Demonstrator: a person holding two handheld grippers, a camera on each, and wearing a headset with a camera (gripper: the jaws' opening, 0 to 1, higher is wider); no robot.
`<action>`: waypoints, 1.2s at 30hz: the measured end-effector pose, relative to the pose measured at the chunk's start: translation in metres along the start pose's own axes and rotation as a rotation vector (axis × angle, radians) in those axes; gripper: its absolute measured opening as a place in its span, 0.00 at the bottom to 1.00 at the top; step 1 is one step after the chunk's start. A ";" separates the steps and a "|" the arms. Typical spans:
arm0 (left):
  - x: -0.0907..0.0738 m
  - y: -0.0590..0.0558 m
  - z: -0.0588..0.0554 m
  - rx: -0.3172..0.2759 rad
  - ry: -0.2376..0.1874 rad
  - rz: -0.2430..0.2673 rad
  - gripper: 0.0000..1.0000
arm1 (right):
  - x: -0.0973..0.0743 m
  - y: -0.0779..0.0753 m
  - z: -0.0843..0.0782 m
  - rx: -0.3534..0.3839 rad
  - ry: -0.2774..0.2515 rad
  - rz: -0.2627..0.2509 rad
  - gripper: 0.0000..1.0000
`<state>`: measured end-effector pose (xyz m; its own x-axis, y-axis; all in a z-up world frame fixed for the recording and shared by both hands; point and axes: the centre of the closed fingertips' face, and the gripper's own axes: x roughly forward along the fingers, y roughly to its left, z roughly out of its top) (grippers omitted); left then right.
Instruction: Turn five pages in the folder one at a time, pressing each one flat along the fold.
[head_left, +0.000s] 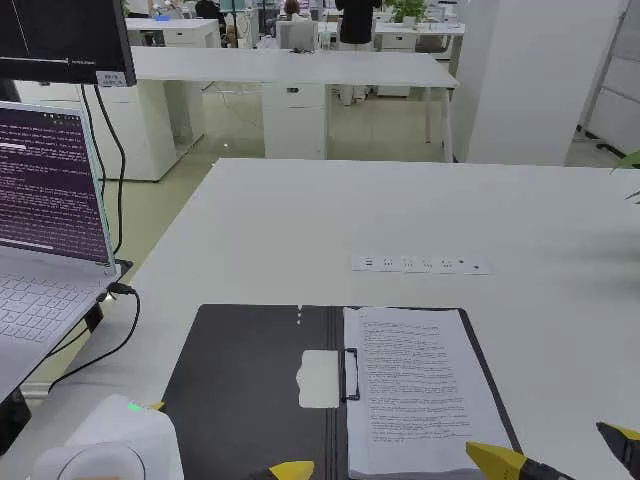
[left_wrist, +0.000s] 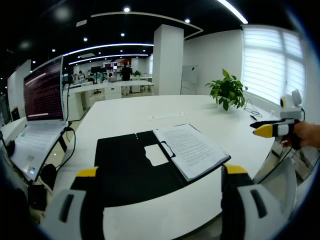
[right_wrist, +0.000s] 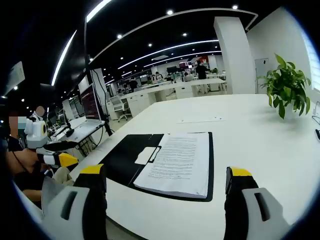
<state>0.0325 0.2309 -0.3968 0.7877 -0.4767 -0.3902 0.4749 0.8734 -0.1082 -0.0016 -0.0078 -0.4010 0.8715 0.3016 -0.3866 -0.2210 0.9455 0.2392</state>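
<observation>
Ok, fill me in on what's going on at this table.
A person holds a gripper in each hand at the near edge of a white table. A black folder lies open there, printed pages stacked flat on its right half. The left gripper and right gripper are both open, holding nothing.

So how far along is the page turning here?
Done: the folder lies open on the table, but its left cover holds no turned sheet. The paper stack sits whole on the right under the clip. In hand: nothing. The left hand-held gripper and right hand-held gripper are open, short of the folder. Left: apparently all five turns and presses.
</observation>
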 end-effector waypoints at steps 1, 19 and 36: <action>0.000 -0.001 0.001 0.001 -0.001 -0.001 0.99 | 0.000 -0.001 0.000 0.000 0.000 -0.002 0.98; 0.000 -0.006 0.006 0.026 -0.001 -0.009 0.99 | -0.006 -0.008 0.006 0.000 -0.028 -0.020 0.97; -0.007 0.013 -0.002 0.010 0.020 0.039 0.99 | -0.003 -0.011 -0.001 -0.035 0.002 -0.024 1.00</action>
<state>0.0320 0.2456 -0.3972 0.7979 -0.4396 -0.4123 0.4477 0.8903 -0.0830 -0.0023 -0.0190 -0.4037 0.8758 0.2786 -0.3941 -0.2150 0.9563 0.1984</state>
